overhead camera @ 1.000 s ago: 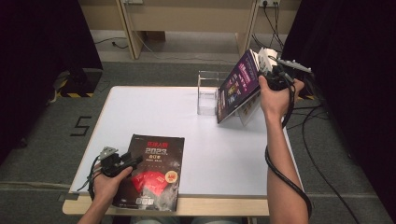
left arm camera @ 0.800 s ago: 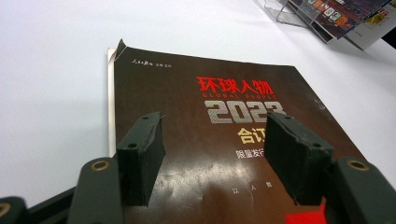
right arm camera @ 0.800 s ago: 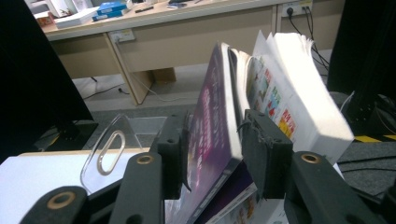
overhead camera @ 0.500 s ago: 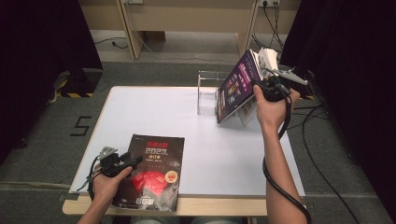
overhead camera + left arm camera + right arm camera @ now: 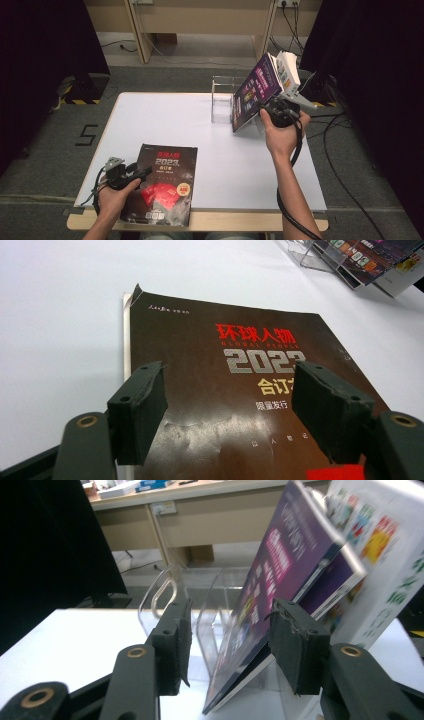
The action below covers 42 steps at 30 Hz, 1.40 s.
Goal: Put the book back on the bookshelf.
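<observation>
My left gripper (image 5: 230, 405) has just been opening, released over the near black magazine (image 5: 240, 390); my right gripper (image 5: 230, 645), opening too, straddles the far purple book (image 5: 280, 590) without pressing it.

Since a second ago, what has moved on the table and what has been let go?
The right claw has backed down and toward the person from the purple magazine, its jaws just opening; the magazine's lower edge sits between them, leaning in the clear rack. The left claw jaws have just opened too, over the dark 2023 magazine. Both magazines, the rack and the left hand stayed put.
</observation>
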{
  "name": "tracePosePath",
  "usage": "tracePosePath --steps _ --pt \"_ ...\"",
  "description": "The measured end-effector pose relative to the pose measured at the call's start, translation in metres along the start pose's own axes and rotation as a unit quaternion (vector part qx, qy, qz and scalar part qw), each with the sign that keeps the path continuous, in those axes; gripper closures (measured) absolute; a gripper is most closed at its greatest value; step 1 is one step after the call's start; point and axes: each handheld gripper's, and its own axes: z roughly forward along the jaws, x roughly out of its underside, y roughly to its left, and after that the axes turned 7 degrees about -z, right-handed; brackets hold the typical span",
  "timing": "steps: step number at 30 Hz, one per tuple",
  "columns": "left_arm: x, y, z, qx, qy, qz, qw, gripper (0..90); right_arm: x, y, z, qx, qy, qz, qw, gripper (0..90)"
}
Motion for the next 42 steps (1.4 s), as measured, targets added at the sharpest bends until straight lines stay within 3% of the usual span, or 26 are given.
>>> tracePosePath --steps 8,17,27,42 --pt "-0.001 0.001 -0.001 0.003 -0.002 -0.003 1.0 27.7 0.014 0.011 0.0 -0.018 0.012 -0.008 0.9997 51.6" --pt "-0.002 0.003 -0.004 0.002 0.001 0.001 1.0 28.4 0.036 0.036 0.001 -0.047 0.032 -0.027 0.998 51.0" --pt "-0.003 0.005 -0.005 0.001 0.001 -0.002 1.0 29.2 0.069 0.064 0.003 -0.092 0.066 -0.031 0.9931 50.5" --pt "-0.004 0.009 -0.006 -0.006 0.002 -0.005 1.0 29.7 0.104 0.082 0.008 -0.113 0.1 -0.043 0.9877 50.2"
